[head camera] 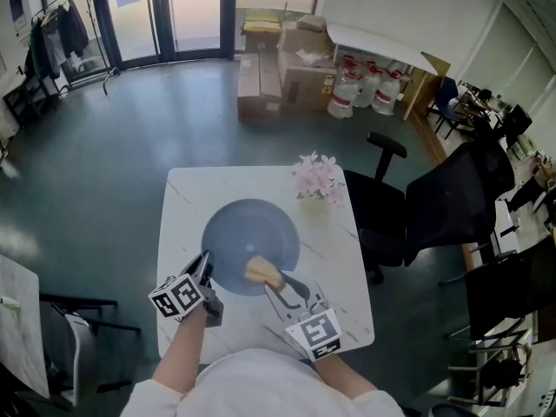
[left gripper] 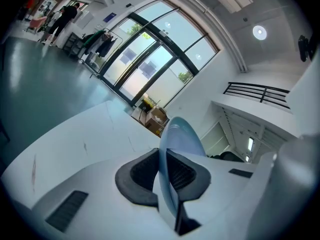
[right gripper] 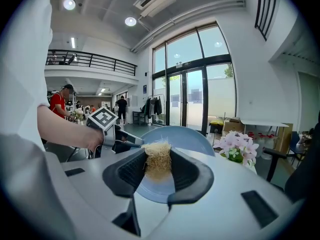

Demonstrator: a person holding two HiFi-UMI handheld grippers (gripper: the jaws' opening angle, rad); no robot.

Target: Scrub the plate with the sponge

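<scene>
A round blue-grey plate (head camera: 248, 241) lies on the white marble table (head camera: 343, 250). My left gripper (head camera: 207, 268) is shut on the plate's near-left rim; in the left gripper view the plate (left gripper: 176, 136) stands edge-on between the dark pads (left gripper: 145, 171). My right gripper (head camera: 280, 282) is shut on a straw-coloured fibrous sponge (head camera: 261, 273), which rests on the plate's near part. In the right gripper view the sponge (right gripper: 158, 160) sits squeezed between the pads, with the plate (right gripper: 175, 140) beyond and the left gripper (right gripper: 107, 121) at the left.
A small bunch of pink flowers (head camera: 316, 177) stands at the table's far right corner. Black office chairs (head camera: 452, 198) stand to the right of the table. Cardboard boxes (head camera: 282, 68) and white jugs lie on the floor farther back.
</scene>
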